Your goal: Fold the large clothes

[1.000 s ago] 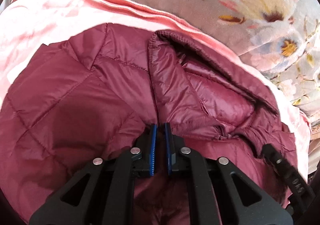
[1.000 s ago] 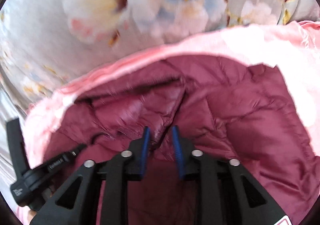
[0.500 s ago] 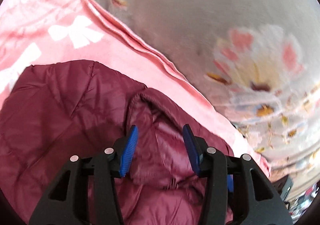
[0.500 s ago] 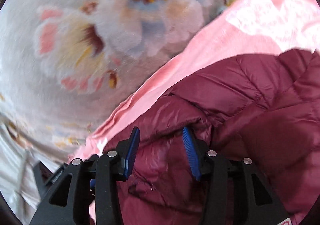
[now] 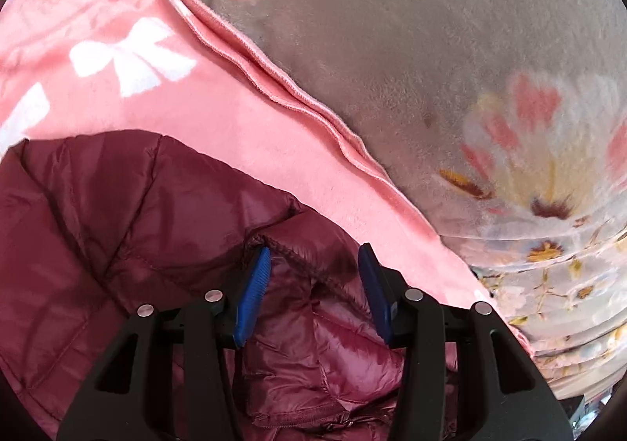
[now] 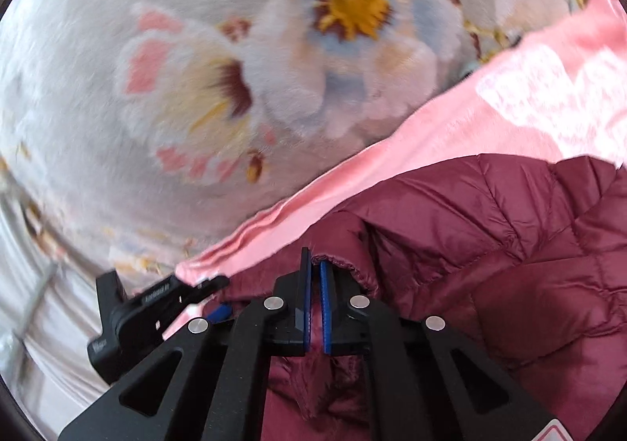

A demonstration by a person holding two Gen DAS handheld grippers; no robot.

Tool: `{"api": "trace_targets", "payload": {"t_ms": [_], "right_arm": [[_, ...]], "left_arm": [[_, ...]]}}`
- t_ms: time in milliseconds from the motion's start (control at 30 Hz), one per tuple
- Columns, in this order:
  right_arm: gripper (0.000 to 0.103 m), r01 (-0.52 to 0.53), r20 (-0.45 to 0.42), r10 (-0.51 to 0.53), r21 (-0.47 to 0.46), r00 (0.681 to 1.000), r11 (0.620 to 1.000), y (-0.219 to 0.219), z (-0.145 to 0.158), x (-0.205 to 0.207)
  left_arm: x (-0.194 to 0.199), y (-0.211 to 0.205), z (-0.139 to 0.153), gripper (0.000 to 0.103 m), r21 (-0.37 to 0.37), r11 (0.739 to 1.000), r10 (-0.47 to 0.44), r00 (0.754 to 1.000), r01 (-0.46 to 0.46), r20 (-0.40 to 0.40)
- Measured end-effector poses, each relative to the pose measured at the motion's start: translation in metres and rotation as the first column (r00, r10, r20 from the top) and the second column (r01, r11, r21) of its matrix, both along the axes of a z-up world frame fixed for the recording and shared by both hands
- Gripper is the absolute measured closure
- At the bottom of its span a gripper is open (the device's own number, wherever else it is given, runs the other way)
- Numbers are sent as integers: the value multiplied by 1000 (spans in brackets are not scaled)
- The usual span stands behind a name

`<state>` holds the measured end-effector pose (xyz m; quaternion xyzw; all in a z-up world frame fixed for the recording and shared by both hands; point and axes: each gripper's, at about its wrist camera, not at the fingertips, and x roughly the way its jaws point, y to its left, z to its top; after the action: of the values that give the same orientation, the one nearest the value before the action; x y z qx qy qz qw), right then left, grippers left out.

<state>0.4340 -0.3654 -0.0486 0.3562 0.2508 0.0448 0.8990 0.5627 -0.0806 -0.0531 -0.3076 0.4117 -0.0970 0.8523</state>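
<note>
A maroon quilted puffer jacket [image 5: 117, 225] lies on a pink blanket [image 5: 235, 108]. My left gripper [image 5: 313, 261] stands open over the jacket's stitched hem [image 5: 298, 257], which runs between the blue pads without touching either. In the right wrist view the jacket [image 6: 509, 245] fills the lower right. My right gripper [image 6: 313, 264] is closing to a thin slit, its pads pinching a fold of maroon fabric at the gathered edge [image 6: 345, 264]. The left gripper's black body [image 6: 149, 304] shows at the lower left of that view, close beside the right one.
The pink blanket [image 6: 470, 127] with white bow prints lies on a grey plush cover with large flowers [image 5: 431, 49], which fills the far side of both views [image 6: 196, 49]. Stacked folds of the floral cover [image 5: 580, 304] show at the right edge.
My left gripper let go of the jacket, opened and moved toward its edge. My right gripper opened, moved to the jacket's edge, then shut on the hem.
</note>
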Motion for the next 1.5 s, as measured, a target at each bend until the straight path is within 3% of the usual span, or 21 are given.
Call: {"api": "trace_targets", "payload": {"t_ms": [67,167,233,367,500,633,733,833,1000,1100,1367,1500], "right_arm": [[100,-6,1,6,-51,1000,999,5,3,-6],[100,-3,-4,2,-80,1000,997,5,5,-12],[100,2,-11,-4,-121,1000,993,7,9,-17],[100,8,-69,-22,-210,997,978,8,6,-15],[100,-3,-198,-42,-220,979,975,5,-18,8],[100,-33,-284,-55,-298,957,954,13,-35,29],[99,-53,-308,-80,-400,948,915,26,-34,35],[96,-39,-264,-84,-429,961,903,31,-25,18],[92,30,-104,-86,-452,991,891,36,5,-28],[92,41,-64,-81,-475,995,879,43,19,-20],[103,-9,-242,-90,-379,966,925,30,-26,25],[103,-36,-281,-90,-412,955,910,34,-32,31]], "left_arm": [[1,-1,-3,58,18,1000,-5,1000,6,-2],[-1,-3,-5,91,40,999,-30,1000,29,6],[-14,-5,4,97,61,997,-43,998,41,44],[-46,-8,25,98,161,985,-82,989,62,123],[-42,-28,11,98,302,951,-100,991,70,85],[-31,-33,-15,97,335,939,-90,995,75,30],[-30,-41,-23,97,388,919,-93,995,67,48],[-32,-46,-26,97,424,904,-90,994,55,63],[-31,-43,-26,96,403,914,-86,994,53,66],[-33,-43,-26,96,410,911,-85,994,49,69],[-33,-48,-27,95,423,905,-86,994,49,69],[-33,-47,-28,95,415,909,-85,994,48,71]]}}
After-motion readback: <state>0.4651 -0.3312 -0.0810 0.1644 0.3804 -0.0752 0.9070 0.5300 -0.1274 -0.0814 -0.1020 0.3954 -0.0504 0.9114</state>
